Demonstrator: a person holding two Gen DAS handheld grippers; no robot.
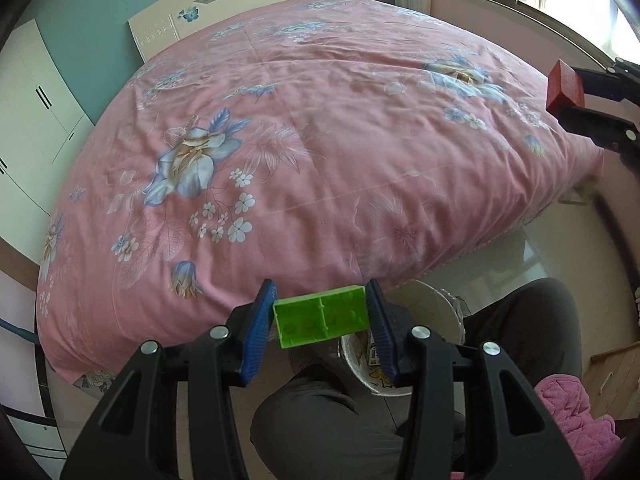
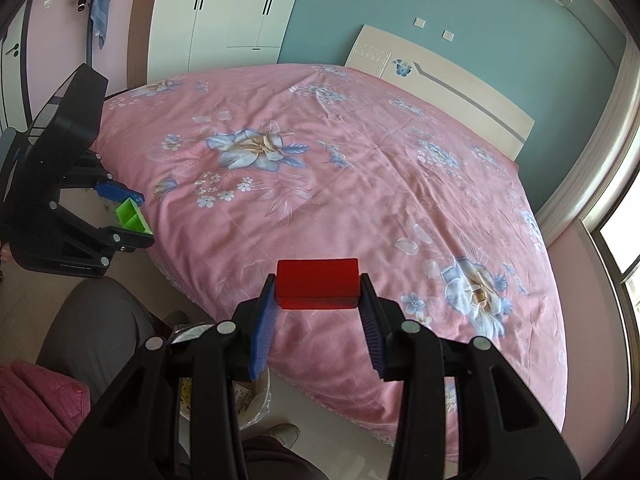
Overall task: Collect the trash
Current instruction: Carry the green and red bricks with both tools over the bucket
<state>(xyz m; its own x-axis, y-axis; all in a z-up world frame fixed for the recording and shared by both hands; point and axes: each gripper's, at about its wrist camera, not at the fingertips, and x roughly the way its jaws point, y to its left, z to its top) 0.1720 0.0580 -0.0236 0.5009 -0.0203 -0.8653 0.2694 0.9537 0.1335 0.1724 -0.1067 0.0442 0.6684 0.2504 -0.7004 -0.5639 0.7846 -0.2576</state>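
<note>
Left tool clamps green brick above white bin; right tool clamps red block over bed.

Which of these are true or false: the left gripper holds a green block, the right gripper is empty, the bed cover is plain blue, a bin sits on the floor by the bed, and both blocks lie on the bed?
1. The left gripper holds a green block. True.
2. The right gripper is empty. False: it grips a red block.
3. The bed cover is plain blue. False: it is pink with blue flowers.
4. A bin sits on the floor by the bed. True.
5. Both blocks lie on the bed. False: each is held in a gripper above it.
</note>
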